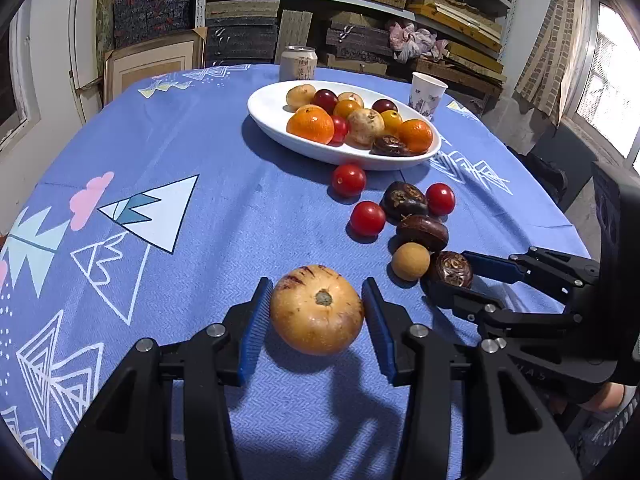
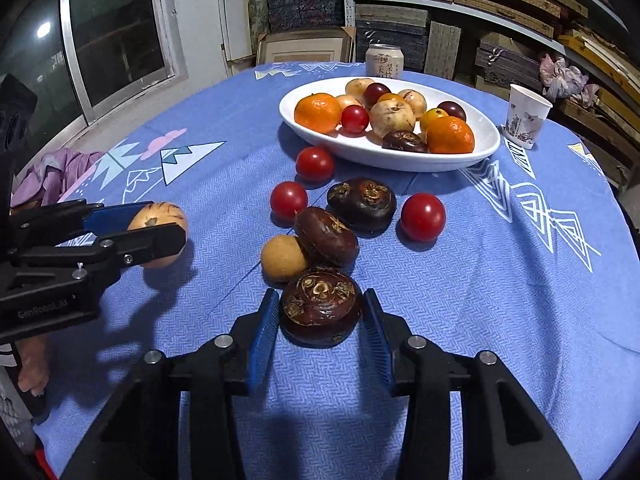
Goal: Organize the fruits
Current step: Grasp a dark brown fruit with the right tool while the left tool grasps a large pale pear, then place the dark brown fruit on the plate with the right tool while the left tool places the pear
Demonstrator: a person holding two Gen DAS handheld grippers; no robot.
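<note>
My left gripper (image 1: 317, 283) is shut on a round yellow-tan fruit (image 1: 316, 320) that rests on the blue tablecloth, with both blue pads against its sides. Just to its right, my right gripper (image 2: 321, 295) is shut on a dark brown water chestnut (image 2: 320, 312), also on the cloth. Beyond lie a small tan fruit (image 2: 282, 258), two more chestnuts (image 2: 326, 236) (image 2: 362, 200) and three cherry tomatoes (image 2: 423, 216). A white oval dish (image 2: 400, 160) further back holds oranges, tomatoes and other fruit.
A drink can (image 2: 383, 60) stands behind the dish and a paper cup (image 2: 526, 116) to its right. A purple cloth (image 2: 60, 172) lies off the table's left edge. Shelves of boxes fill the back wall. A person's hand (image 2: 34, 368) shows at lower left.
</note>
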